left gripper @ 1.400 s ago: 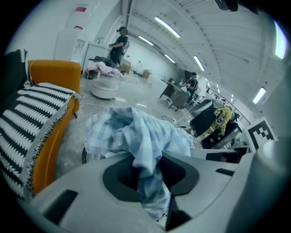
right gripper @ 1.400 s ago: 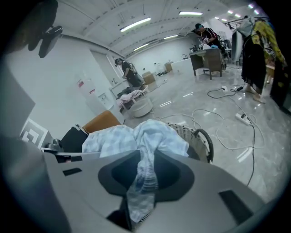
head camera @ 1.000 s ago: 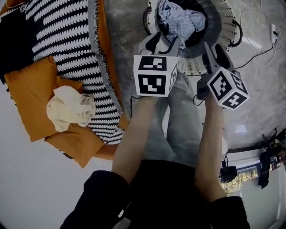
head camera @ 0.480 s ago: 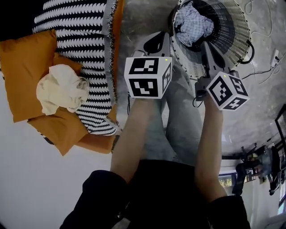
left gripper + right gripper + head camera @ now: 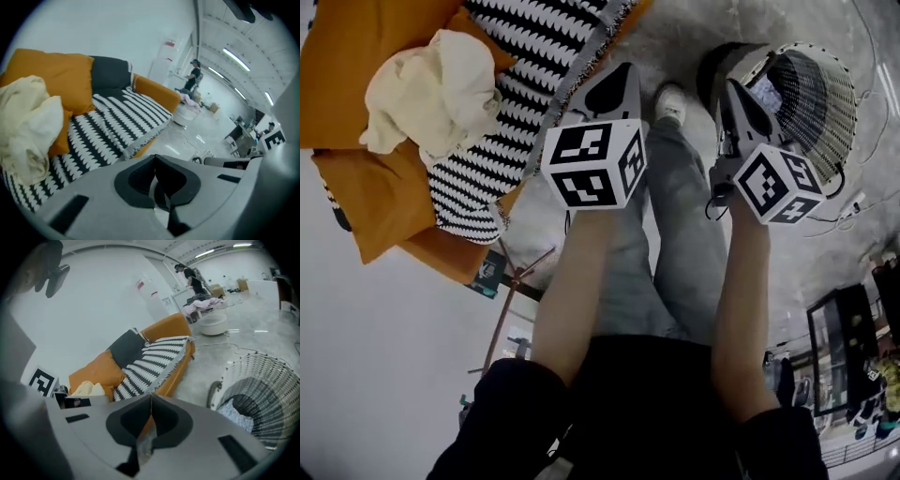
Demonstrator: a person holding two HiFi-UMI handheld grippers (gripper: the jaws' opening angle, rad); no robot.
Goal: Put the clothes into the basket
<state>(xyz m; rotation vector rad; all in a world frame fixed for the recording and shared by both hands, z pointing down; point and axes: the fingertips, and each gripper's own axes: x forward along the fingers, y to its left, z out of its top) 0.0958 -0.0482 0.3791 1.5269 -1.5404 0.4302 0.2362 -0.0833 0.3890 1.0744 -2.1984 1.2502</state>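
Grippers swung from basket (image 5: 830, 112) toward sofa (image 5: 366, 202). Left gripper (image 5: 622, 70) and right gripper (image 5: 734, 89) both closed, empty. Cream garment (image 5: 431, 89) lies well left of left fingertips.

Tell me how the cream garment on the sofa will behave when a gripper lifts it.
The cream garment lies crumpled in soft folds, so it will probably be floppy and hang from the pinch. It looks like thin cloth, so it is likely light. Bunched loosely against the orange cushions, it may unfurl and trail.
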